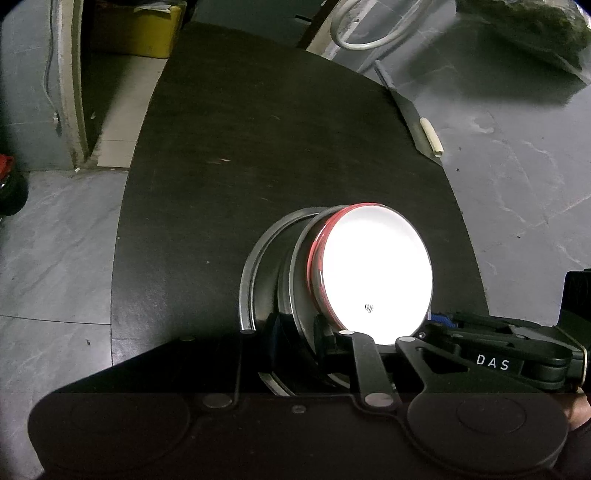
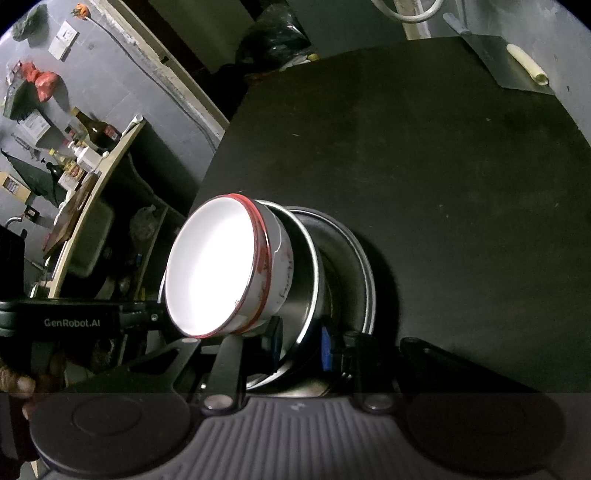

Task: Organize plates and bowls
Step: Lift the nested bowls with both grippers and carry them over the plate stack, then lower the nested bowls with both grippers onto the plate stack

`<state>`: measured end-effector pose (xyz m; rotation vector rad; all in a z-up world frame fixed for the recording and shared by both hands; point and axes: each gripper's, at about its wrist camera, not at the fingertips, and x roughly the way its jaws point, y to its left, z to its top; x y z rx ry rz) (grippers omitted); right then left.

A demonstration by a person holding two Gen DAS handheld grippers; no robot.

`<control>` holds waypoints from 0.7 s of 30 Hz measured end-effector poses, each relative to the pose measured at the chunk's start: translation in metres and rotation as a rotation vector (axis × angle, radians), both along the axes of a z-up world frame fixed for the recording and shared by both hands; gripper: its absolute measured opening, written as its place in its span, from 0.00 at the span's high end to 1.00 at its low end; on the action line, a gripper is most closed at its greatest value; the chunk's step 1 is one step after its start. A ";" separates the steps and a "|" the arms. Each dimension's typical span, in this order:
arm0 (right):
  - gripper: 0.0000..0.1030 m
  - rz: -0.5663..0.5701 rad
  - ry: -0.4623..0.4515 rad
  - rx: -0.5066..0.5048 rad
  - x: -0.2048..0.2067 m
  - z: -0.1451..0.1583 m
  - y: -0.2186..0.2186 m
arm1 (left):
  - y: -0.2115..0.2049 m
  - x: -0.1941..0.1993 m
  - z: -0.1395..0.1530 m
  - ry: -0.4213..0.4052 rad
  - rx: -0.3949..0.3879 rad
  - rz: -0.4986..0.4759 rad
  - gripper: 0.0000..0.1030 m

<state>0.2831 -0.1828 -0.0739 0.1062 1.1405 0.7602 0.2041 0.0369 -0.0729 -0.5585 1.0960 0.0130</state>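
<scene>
A white bowl with a red rim (image 1: 373,273) (image 2: 210,269) sits nested in a steel bowl (image 1: 301,280) (image 2: 308,280). That steel bowl rests inside a wider steel dish (image 1: 249,273) (image 2: 364,273), all over the dark table (image 1: 258,147) (image 2: 443,166). My left gripper (image 1: 297,332) is shut on the near rim of the steel bowl, one finger on each side of the rim. My right gripper (image 2: 300,343) clamps the same bowl's rim between its blue pads (image 2: 325,349). Each gripper shows in the other's view, the right gripper (image 1: 495,354) and the left gripper (image 2: 74,325). I cannot tell whether the stack is lifted off the table.
A flat metal tool with a cream handle (image 1: 430,134) (image 2: 524,64) lies at the table's far right edge. Grey tiled floor (image 1: 55,258) surrounds the table. A shelf with bottles (image 2: 85,147) stands to the left, and a white hose coil (image 1: 365,33) lies beyond the table.
</scene>
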 end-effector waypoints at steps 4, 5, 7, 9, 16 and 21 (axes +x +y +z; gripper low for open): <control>0.77 -0.006 -0.001 -0.003 -0.002 0.000 0.001 | -0.002 -0.002 0.002 -0.002 0.007 0.011 0.82; 0.77 -0.006 -0.003 -0.005 -0.003 0.000 0.001 | -0.003 -0.002 0.002 -0.003 0.013 0.013 0.82; 0.77 -0.014 -0.010 -0.008 -0.004 0.001 0.002 | -0.004 -0.002 0.003 -0.004 0.017 0.017 0.82; 0.76 -0.020 -0.018 -0.011 -0.006 0.001 0.003 | -0.005 -0.003 0.002 -0.006 0.018 0.021 0.82; 0.73 -0.036 -0.046 -0.027 -0.011 0.003 0.006 | -0.005 -0.003 0.004 -0.010 0.036 0.028 0.82; 0.73 -0.035 -0.062 -0.045 -0.015 0.004 0.010 | -0.005 -0.002 0.003 -0.013 0.040 0.032 0.82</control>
